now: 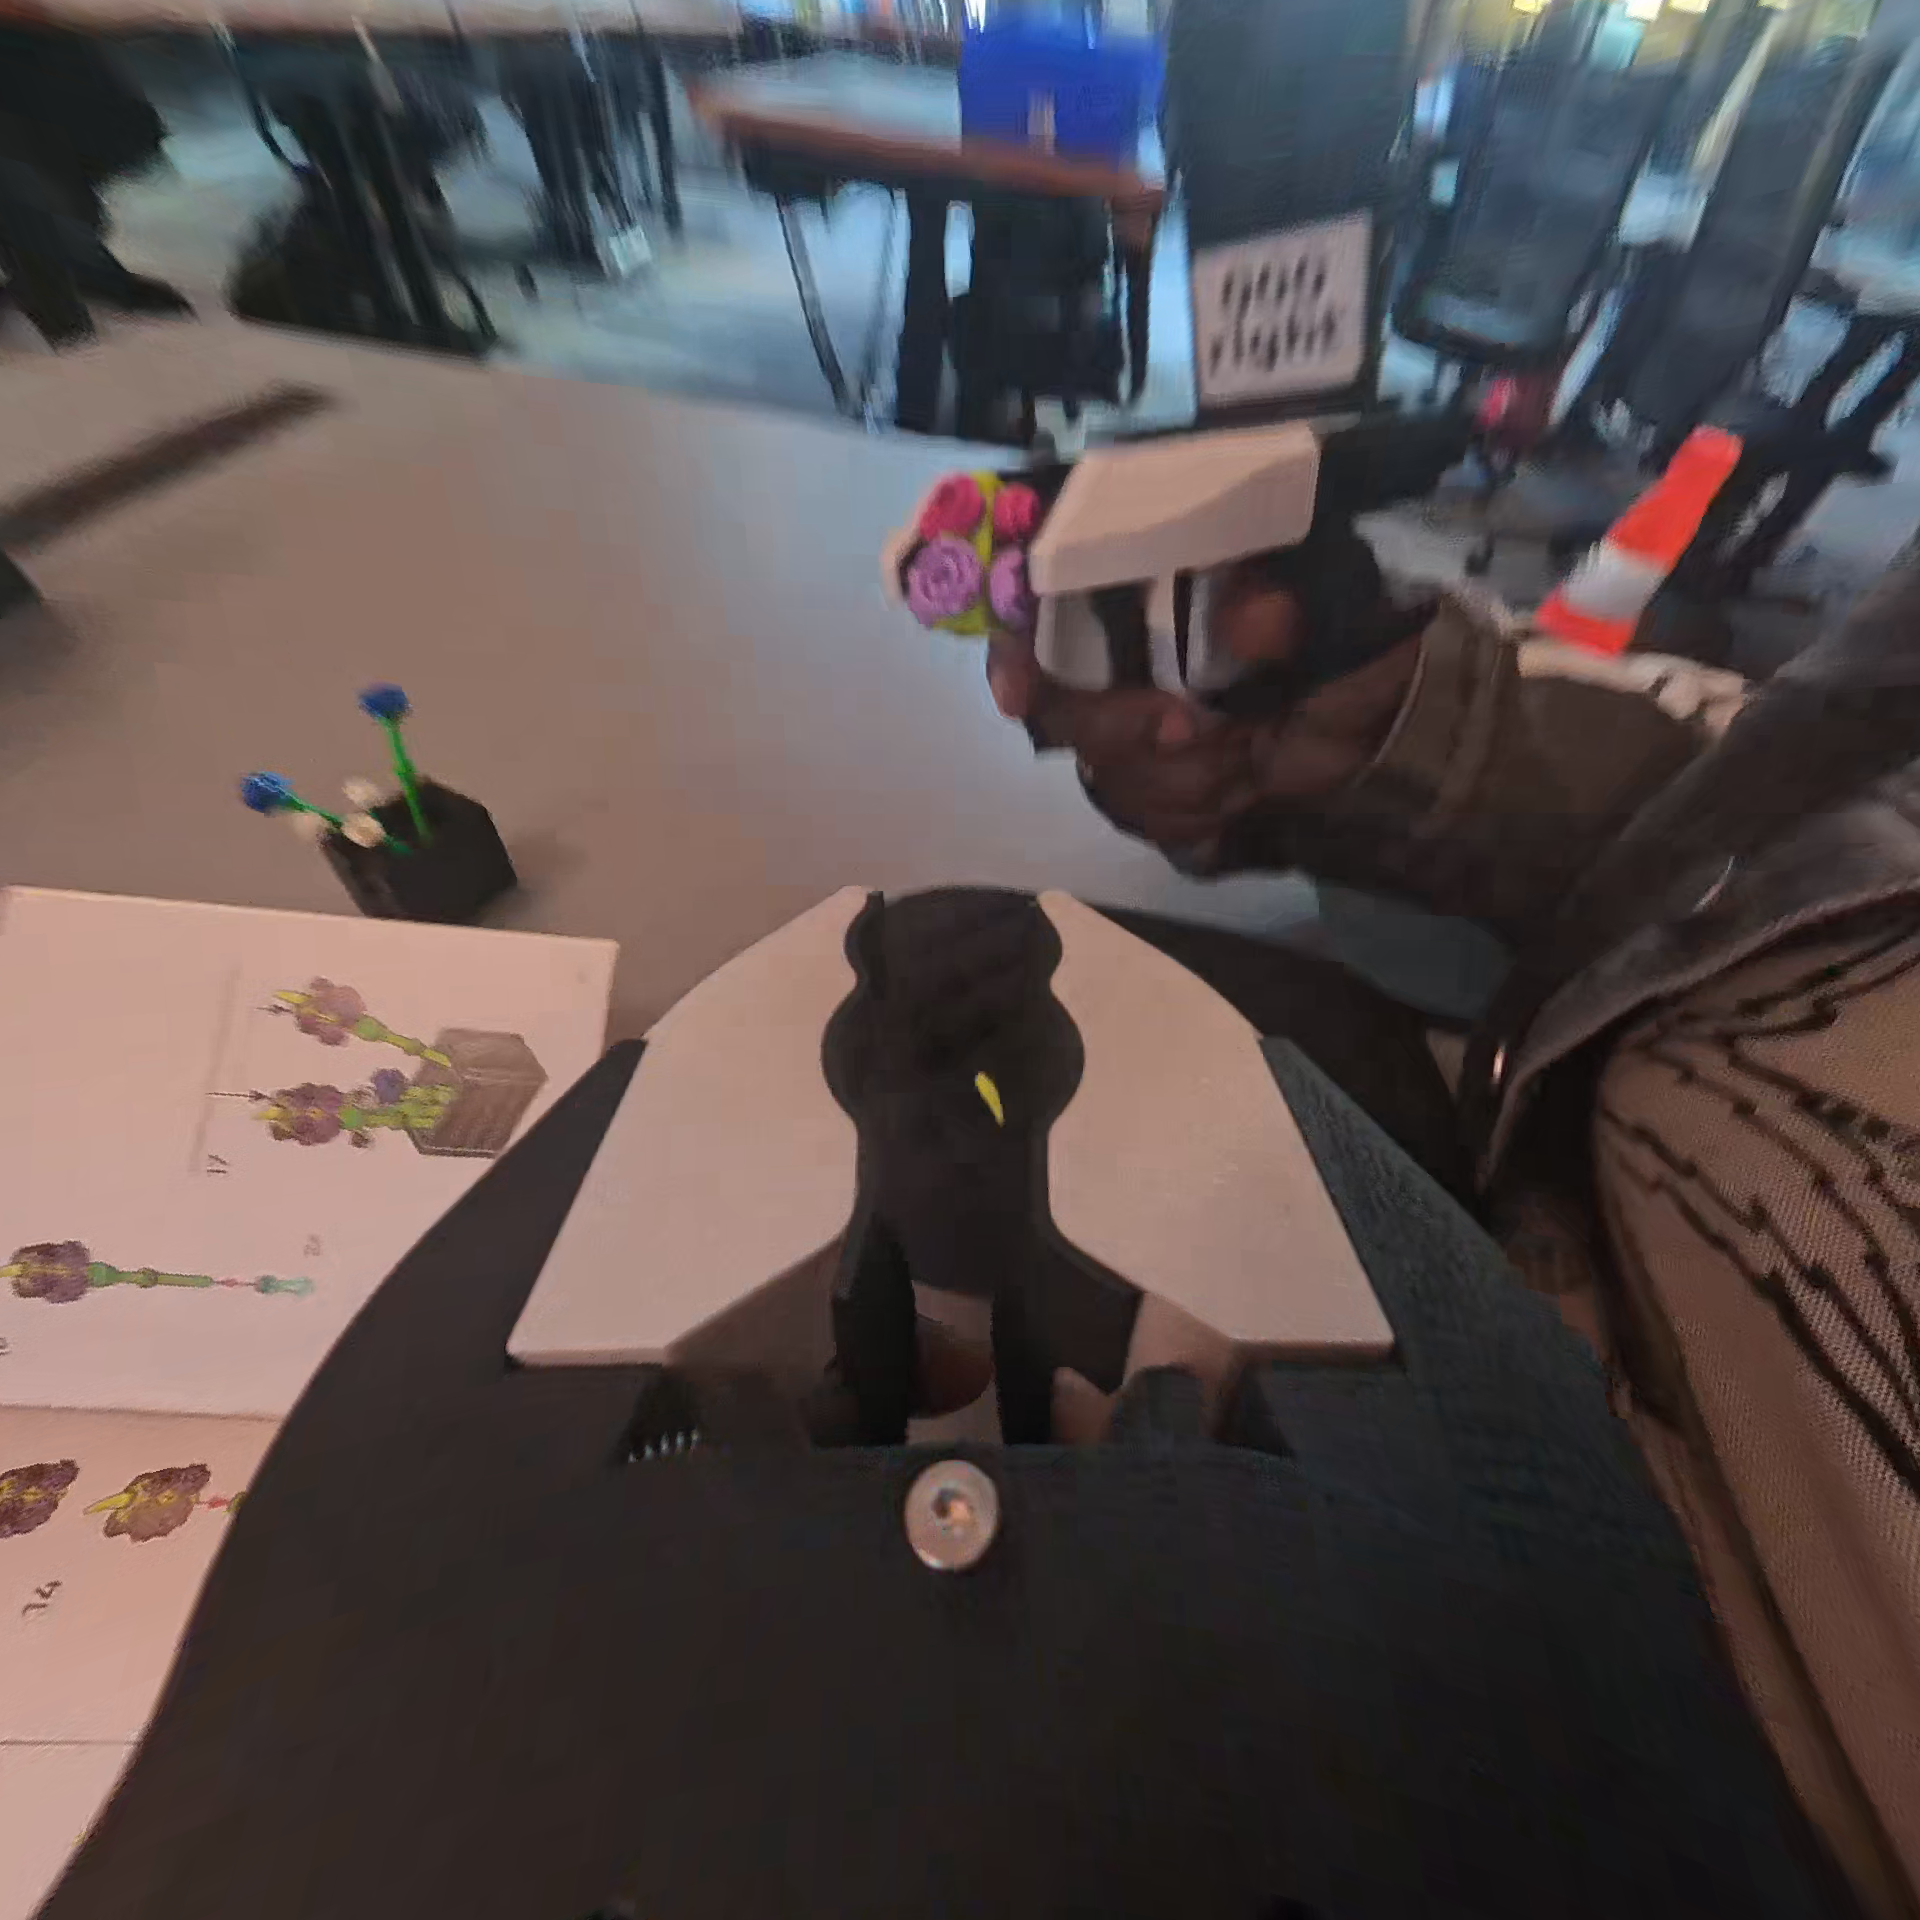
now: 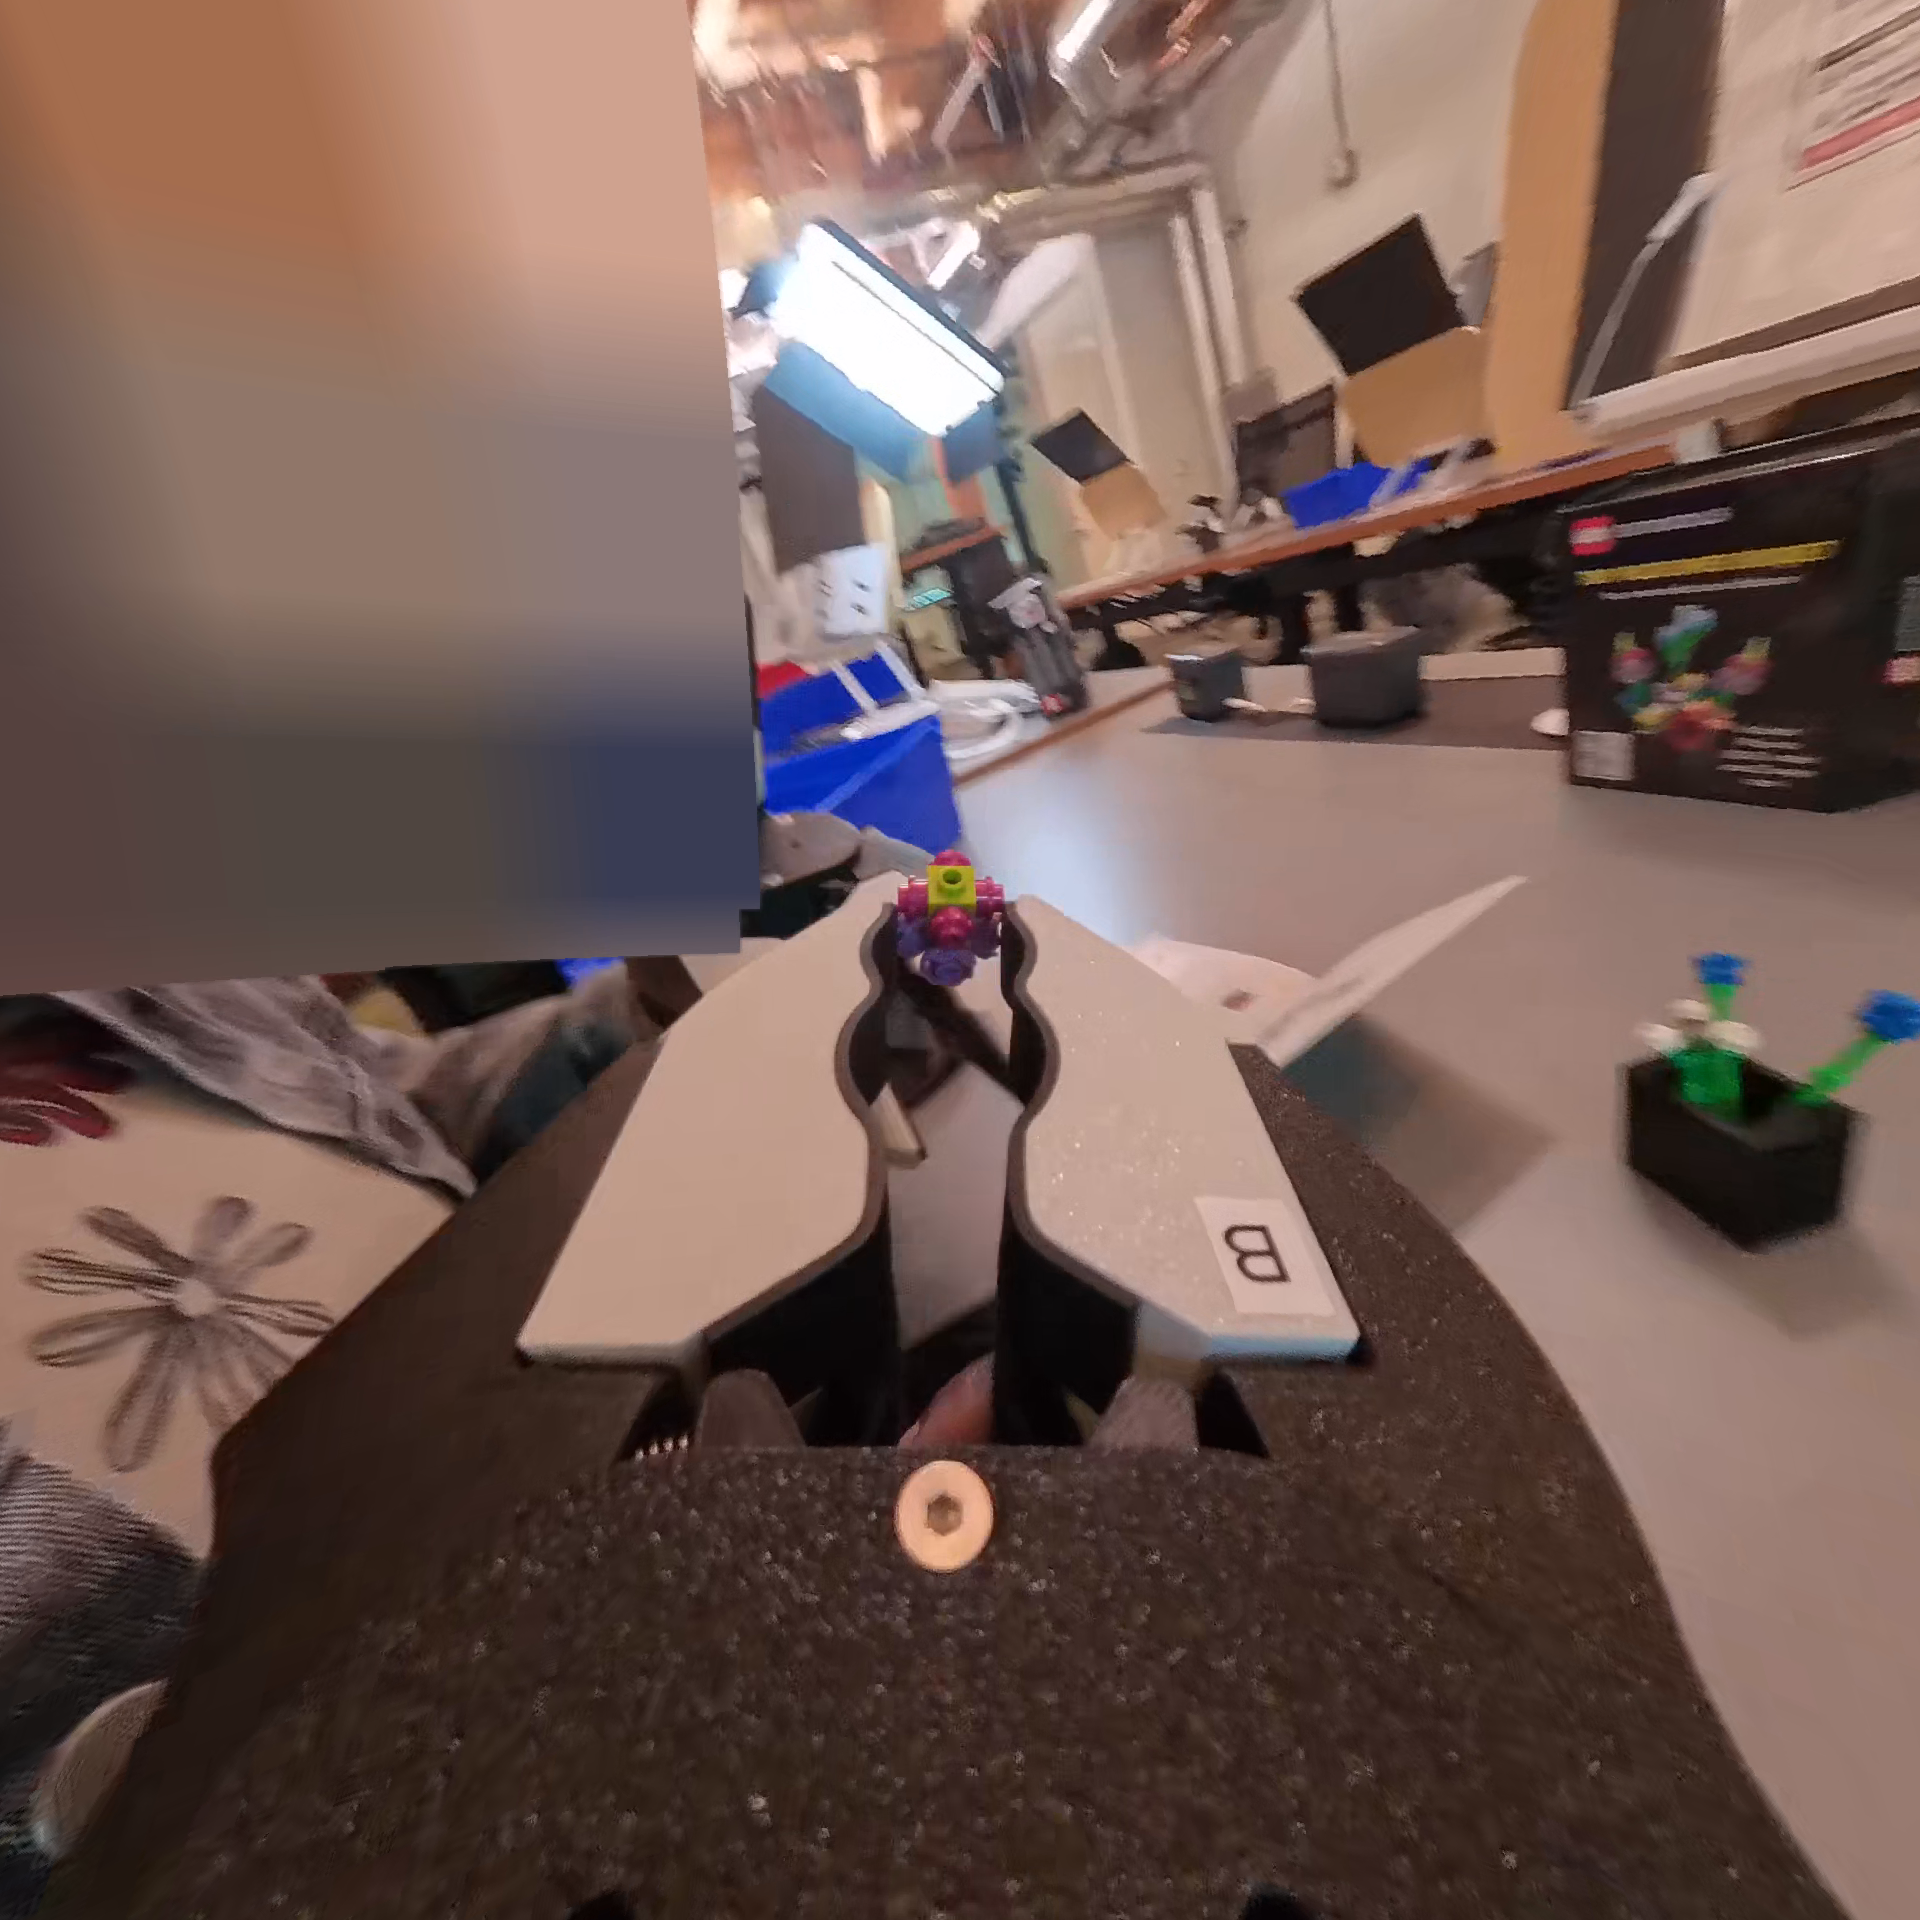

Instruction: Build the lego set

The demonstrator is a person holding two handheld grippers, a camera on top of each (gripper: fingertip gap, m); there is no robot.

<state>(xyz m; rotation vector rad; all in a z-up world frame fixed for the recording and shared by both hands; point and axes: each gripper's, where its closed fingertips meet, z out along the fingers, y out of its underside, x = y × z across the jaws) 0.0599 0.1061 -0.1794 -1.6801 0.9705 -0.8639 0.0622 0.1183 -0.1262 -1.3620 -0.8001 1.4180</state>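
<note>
My right gripper [image 2: 945, 935] is shut on a small cluster of pink and purple lego flowers on a lime core [image 2: 948, 920], held in the air. The left wrist view shows that gripper [image 1: 1049, 561] and the cluster [image 1: 961, 561] above the grey table [image 1: 675, 644], with a hand [image 1: 1164, 769] on its handle. My left gripper [image 1: 956, 914] has its jaws apart. A thin lime sliver [image 1: 989, 1098] shows in the dark gap; I cannot tell whether it touches a finger. A black lego pot with blue and white flowers [image 1: 416, 847] stands on the table; it also shows in the right wrist view [image 2: 1745, 1138].
The open instruction booklet [image 1: 208, 1143] lies at the left by my left gripper. The black lego box [image 2: 1745, 665] and two grey tubs [image 2: 1361, 675] stand farther back. The person's sleeve and patterned clothing [image 1: 1714, 1195] fill the right. An orange cone [image 1: 1652, 551] stands on the floor beyond.
</note>
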